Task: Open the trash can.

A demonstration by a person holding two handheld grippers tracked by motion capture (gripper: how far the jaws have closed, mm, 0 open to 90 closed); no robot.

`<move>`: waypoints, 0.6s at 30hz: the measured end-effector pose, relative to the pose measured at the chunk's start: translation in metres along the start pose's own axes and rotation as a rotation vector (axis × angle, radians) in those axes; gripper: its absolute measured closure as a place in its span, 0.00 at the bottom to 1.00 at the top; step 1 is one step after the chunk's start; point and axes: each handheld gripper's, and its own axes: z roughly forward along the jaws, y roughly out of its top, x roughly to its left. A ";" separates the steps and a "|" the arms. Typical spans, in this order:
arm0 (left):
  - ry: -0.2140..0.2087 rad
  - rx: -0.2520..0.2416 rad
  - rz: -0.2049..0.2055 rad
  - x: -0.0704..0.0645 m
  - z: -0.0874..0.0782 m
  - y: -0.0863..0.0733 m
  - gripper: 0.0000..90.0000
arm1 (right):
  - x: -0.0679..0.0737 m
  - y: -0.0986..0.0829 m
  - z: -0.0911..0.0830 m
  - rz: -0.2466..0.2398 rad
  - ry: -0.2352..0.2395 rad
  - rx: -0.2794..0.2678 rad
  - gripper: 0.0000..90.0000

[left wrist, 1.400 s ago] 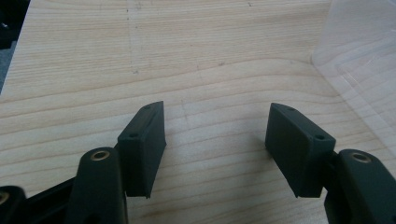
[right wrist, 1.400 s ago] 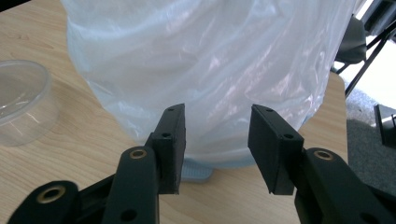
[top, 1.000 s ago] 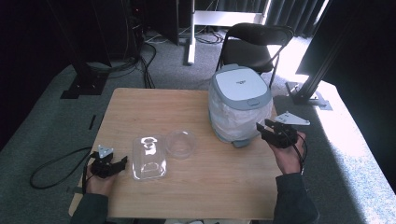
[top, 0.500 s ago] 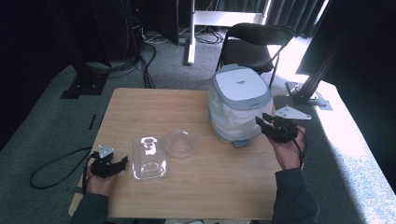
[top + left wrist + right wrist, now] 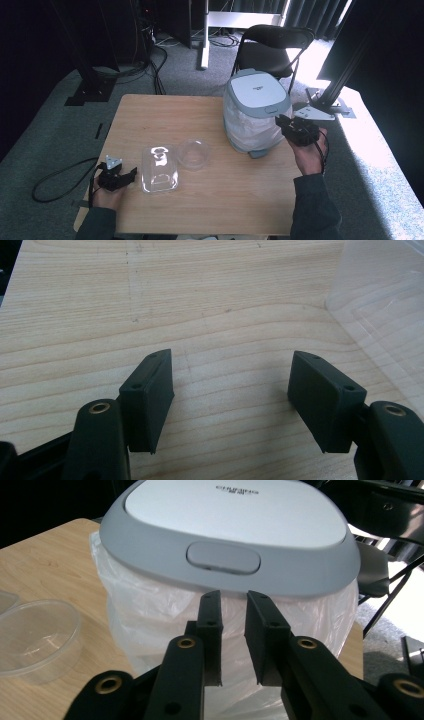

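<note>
bin (image 5: 230,555) base: cut off by frame bottom | clear tray (image 5: 385,315): cropped at right edge

right gripper (image 5: 286,126): over the last second it has moved in from beside the table's right edge toward the lidded bin (image 5: 256,111); its jaw tips now sit at the bin's right side, just below the grey lid rim, where earlier they were a little apart from it and lower.
right gripper jaws: in the right gripper view they stand close together with a narrow gap, pointing at the white bag liner (image 5: 150,615) under the lid button (image 5: 223,558).
right hand (image 5: 311,152): it has shifted with the gripper, slightly up and inward toward the bin.
</note>
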 end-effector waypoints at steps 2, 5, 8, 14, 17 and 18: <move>-0.001 -0.001 0.002 0.000 0.000 0.000 0.39 | 0.001 0.004 -0.001 -0.004 0.006 -0.010 0.92; -0.001 -0.003 0.001 0.000 0.000 0.000 0.39 | 0.002 0.007 -0.001 -0.003 0.001 -0.016 0.94; -0.002 -0.002 0.002 0.000 0.000 0.000 0.39 | 0.002 0.011 0.001 -0.001 -0.004 -0.026 0.95; -0.003 -0.003 0.002 -0.001 0.000 0.000 0.39 | -0.001 0.017 0.008 0.014 -0.013 -0.037 0.98; -0.003 -0.003 0.003 -0.001 0.000 0.000 0.39 | -0.001 0.019 0.011 0.019 -0.011 -0.040 0.98; -0.003 -0.003 0.003 -0.001 0.000 0.000 0.39 | -0.001 0.019 0.011 0.019 -0.011 -0.040 0.98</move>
